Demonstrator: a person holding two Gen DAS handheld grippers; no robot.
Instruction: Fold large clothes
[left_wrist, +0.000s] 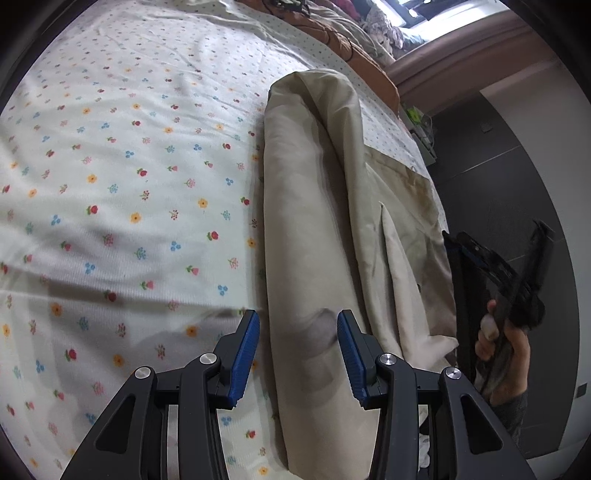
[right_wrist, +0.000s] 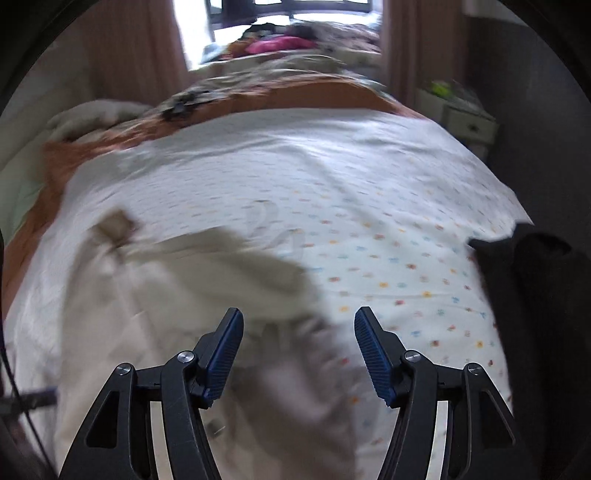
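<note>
Premises: a bedroom in a private home. A bed (left_wrist: 122, 177) under a white flower-print sheet fills most of both views, with an orange blanket (right_wrist: 295, 96) and heaped bedding toward a curtained window (right_wrist: 288, 7). A small white drawer unit (right_wrist: 467, 123) stands beside the bed.

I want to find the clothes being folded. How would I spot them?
Look at the big bed with the white flower-dotted sheet. Along its edge lies a long beige fabric garment, folded lengthwise into a thick strip. It is plain, with no flowers, unlike the sheet beneath it, and paler than the orange blanket beyond.
</note>
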